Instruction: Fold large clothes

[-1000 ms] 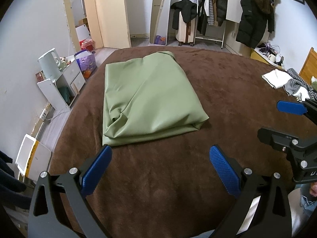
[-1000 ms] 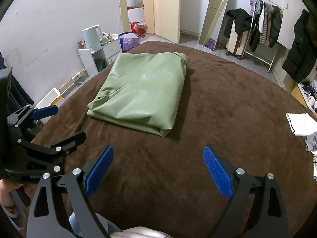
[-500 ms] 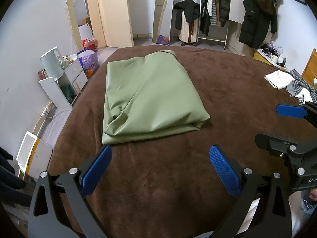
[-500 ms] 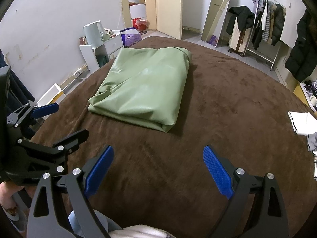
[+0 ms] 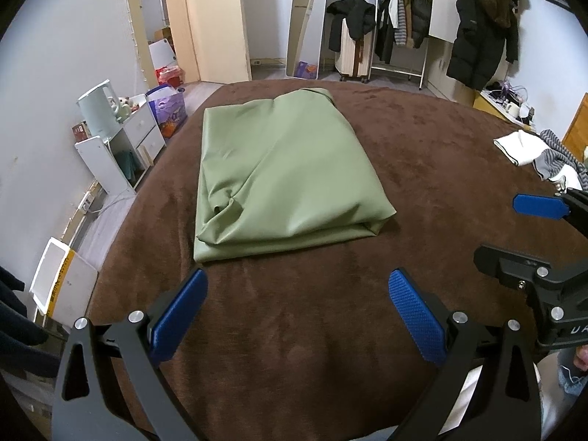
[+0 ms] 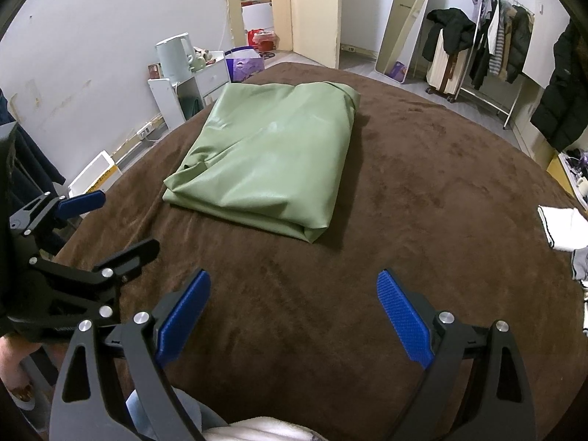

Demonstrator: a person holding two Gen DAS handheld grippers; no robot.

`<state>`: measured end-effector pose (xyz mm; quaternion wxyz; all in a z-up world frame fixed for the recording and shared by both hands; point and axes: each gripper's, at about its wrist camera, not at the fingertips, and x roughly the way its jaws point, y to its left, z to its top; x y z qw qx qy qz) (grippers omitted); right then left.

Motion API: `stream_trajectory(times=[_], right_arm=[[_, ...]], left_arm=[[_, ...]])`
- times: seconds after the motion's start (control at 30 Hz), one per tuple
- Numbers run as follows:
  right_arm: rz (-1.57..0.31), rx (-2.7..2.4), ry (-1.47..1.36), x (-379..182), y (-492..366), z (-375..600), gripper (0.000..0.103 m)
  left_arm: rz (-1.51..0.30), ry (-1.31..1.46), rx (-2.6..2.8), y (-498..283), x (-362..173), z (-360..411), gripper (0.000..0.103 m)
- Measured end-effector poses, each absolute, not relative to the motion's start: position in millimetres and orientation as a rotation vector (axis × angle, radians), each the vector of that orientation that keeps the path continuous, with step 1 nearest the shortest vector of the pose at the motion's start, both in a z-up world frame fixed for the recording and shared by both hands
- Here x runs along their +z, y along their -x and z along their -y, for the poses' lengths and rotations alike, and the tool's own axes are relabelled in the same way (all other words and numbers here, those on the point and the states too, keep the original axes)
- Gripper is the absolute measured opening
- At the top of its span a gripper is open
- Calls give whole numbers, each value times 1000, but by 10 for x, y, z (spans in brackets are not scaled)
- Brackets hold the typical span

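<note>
A green garment (image 5: 283,180) lies folded into a thick rectangle on the brown blanket (image 5: 422,147) of the bed; it also shows in the right wrist view (image 6: 272,158). My left gripper (image 5: 297,312) is open and empty, hovering above the blanket just short of the garment's near edge. My right gripper (image 6: 294,316) is open and empty, held back from the garment's near right corner. The right gripper (image 5: 544,242) shows at the right in the left wrist view, and the left gripper (image 6: 84,235) at the left in the right wrist view.
A white cloth and striped clothes (image 5: 536,154) lie at the bed's right edge. A white cabinet with a kettle (image 5: 110,139) stands left of the bed. A clothes rack (image 5: 400,36), a mirror and a suitcase stand at the far wall.
Both grippers have drifted slightly nearer the garment and tilted a little; the garment sits a bit lower and larger in both views. Both jaws stayed open.
</note>
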<state>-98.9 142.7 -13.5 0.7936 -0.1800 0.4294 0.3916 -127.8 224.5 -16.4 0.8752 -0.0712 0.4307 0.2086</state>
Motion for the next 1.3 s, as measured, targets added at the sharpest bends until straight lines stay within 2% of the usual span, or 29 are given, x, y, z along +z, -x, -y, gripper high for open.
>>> stream_trajectory(times=[1.3], right_arm=[[-935,849,396,-214,1006,-1407,91]], left_arm=[[-898,113,434,1321,-24,-2233,97]])
